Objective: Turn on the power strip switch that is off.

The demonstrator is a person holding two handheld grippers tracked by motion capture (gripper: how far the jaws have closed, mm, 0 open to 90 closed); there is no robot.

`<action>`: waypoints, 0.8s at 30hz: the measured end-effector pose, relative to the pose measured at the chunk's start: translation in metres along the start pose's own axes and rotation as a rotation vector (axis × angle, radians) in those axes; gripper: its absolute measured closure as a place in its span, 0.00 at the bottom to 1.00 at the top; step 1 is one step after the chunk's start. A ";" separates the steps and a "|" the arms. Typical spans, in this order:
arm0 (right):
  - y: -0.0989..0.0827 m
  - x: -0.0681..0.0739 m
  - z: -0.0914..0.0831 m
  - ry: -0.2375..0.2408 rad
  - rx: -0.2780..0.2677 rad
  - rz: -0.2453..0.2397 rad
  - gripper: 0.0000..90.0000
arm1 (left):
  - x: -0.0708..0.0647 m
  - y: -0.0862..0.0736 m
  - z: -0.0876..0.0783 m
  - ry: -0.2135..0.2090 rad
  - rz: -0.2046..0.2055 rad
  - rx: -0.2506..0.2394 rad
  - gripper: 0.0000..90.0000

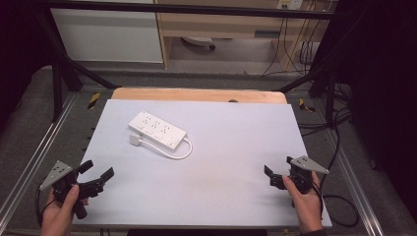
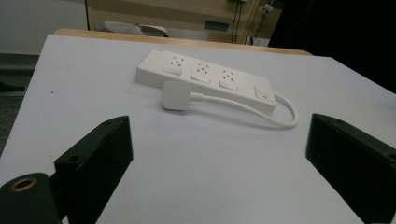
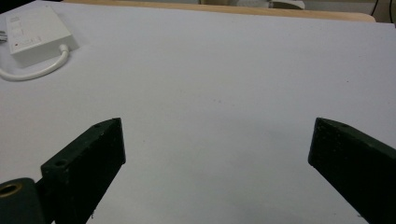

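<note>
The left gripper (image 1: 97, 172) hangs with its jaws spread wide and nothing between them. Ahead of it, well apart, lies the white power strip (image 2: 205, 77), all sockets unfilled; its plug (image 2: 176, 95) rests on the table (image 1: 236, 147) just beside it, cord (image 2: 280, 121) looped back. The right gripper (image 1: 278, 169) also gapes, holding nothing, the strip far off to its left.

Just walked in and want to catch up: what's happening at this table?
A person holds a two-jaw gripper in each hand at the near edge of the white table. The left gripper and the right gripper both stand open and hold nothing. Farther up the table lies a white power strip, its cord looped round so that the plug rests beside it. Neither gripper touches it.
</note>
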State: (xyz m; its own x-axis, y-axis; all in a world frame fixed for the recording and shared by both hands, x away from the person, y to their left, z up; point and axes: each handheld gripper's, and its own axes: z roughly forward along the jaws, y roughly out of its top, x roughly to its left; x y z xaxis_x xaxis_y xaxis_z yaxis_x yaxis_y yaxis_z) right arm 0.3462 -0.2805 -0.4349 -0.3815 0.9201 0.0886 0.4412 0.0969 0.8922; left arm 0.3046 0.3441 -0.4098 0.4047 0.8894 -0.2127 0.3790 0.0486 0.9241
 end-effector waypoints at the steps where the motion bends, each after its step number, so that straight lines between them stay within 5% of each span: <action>1: 0.000 0.000 0.000 0.005 0.000 0.003 0.05 | 0.000 0.001 0.001 -0.002 -0.001 0.001 0.08; 5: 0.000 0.001 0.001 0.009 0.007 0.002 0.05 | 0.002 0.007 0.006 -0.002 -0.016 0.019 0.08; 8: 0.000 0.002 0.000 0.012 0.006 -0.001 0.04 | -0.002 0.013 0.009 0.020 0.023 0.040 0.07; 16: 0.001 0.005 0.001 0.032 0.007 -0.022 0.05 | -0.005 0.027 0.019 0.008 0.031 0.049 0.07; 18: 0.000 0.006 0.001 0.040 0.011 -0.021 0.06 | -0.007 0.030 0.023 0.032 0.051 0.070 0.08; 24: 0.000 0.009 0.002 0.052 0.017 -0.034 0.05 | -0.017 0.038 0.028 0.000 0.073 0.072 0.08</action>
State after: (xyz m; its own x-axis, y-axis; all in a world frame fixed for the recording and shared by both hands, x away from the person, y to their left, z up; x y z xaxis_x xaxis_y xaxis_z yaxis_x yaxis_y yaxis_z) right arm 0.3444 -0.2720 -0.4345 -0.4381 0.8952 0.0816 0.4404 0.1346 0.8877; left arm 0.3356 0.3177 -0.3804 0.4331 0.8895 -0.1459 0.4073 -0.0488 0.9120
